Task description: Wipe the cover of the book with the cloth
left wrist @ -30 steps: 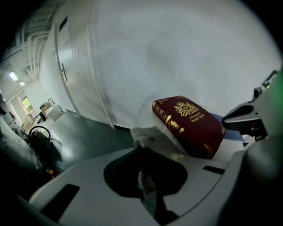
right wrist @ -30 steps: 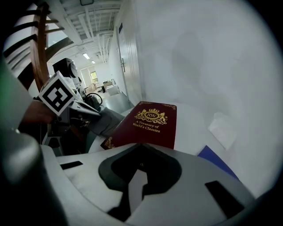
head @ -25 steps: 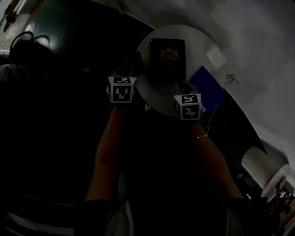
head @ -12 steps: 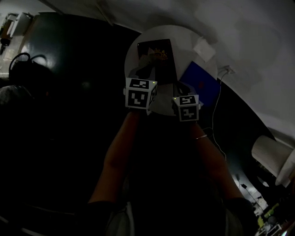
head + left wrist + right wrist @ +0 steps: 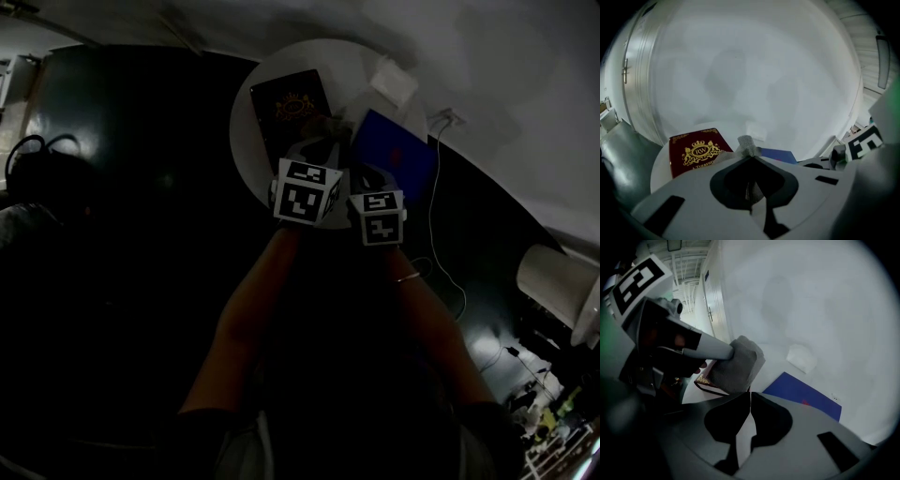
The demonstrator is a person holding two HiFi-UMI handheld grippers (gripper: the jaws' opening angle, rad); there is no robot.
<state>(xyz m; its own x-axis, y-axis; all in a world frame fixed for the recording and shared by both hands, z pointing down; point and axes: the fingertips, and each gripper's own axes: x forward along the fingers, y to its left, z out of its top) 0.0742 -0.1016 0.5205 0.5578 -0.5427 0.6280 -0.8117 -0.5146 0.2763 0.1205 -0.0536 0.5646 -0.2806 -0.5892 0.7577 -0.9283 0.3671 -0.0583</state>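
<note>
A dark red book (image 5: 287, 108) with a gold crest lies flat on the round white table (image 5: 246, 141); it also shows in the left gripper view (image 5: 695, 151). My left gripper (image 5: 317, 155) is shut on a grey cloth (image 5: 738, 363), whose tip pokes out between the fingers (image 5: 746, 143). The cloth hangs over the book's near right corner (image 5: 706, 382); I cannot tell whether it touches. My right gripper (image 5: 750, 397) is shut with nothing in it, just right of the left one, at the table's near edge (image 5: 367, 187).
A blue folder (image 5: 398, 155) lies right of the book, partly off the table (image 5: 804, 392). A white folded paper (image 5: 394, 82) sits behind it. A white cable (image 5: 436, 202) trails off the right side. Dark floor surrounds the table.
My left gripper has carried the cloth rightward, from the table's left edge across the book to its near right corner. The right gripper has hardly moved.
</note>
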